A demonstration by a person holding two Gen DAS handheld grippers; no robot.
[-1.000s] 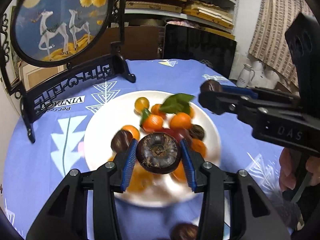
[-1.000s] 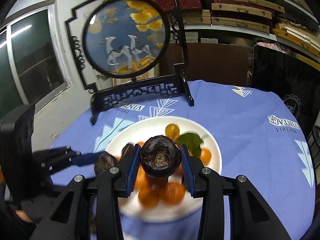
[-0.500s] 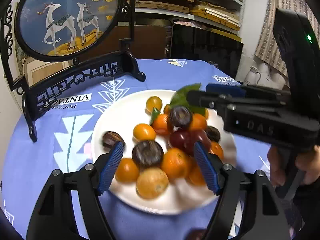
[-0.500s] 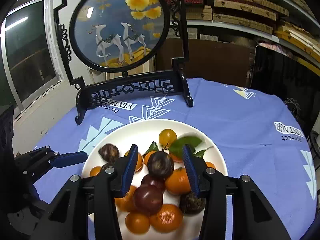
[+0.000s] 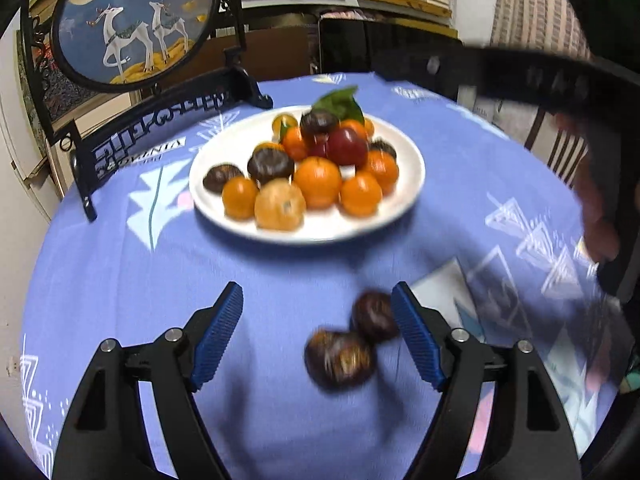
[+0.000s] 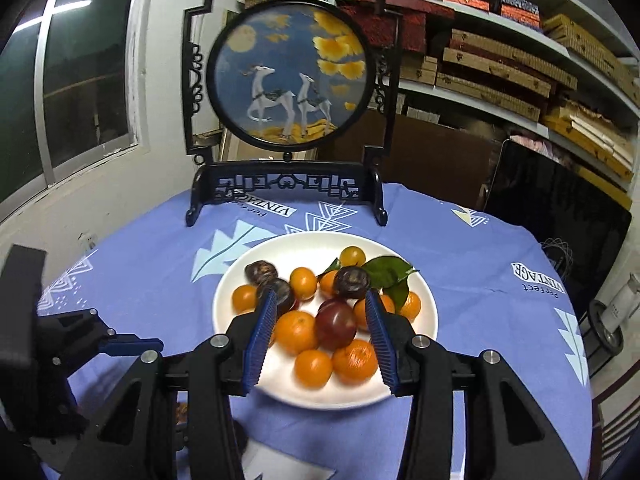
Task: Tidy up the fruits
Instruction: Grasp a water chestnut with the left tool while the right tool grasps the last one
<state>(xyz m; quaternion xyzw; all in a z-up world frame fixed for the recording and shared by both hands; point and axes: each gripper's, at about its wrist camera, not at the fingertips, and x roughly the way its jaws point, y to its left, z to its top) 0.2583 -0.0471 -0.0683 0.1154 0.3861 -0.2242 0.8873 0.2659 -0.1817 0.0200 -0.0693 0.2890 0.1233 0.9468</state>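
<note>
Through the left wrist camera I am seeing my left gripper (image 5: 316, 336) standing wide open and empty above the blue tablecloth (image 5: 120, 272). Two dark brown fruits are lying on the cloth between its fingers, toward the right one: the nearer fruit (image 5: 339, 359) is smeared by blur, and the farther fruit (image 5: 374, 317) is sitting just beside the right blue pad, though I cannot tell whether they are touching. Beyond them the white plate (image 5: 412, 168) is carrying the pile of oranges (image 5: 318, 176), a red plum (image 5: 347, 146) and more dark fruits, with a green leaf (image 5: 340, 100) at the back. The right gripper (image 5: 520, 76) is crossing the upper right as a dark blurred bar; from here I cannot make out its jaws, and the hand on it is only a reddish smear.

Through the right wrist camera my right gripper (image 6: 320, 336) is hovering open over the near half of the plate (image 6: 428, 320), holding nothing; its pads are hiding parts of several fruits. The left gripper (image 6: 132, 346) is showing low at the left, mostly cut off. The deer screen (image 6: 288, 80) is standing on the table behind the plate.
</note>
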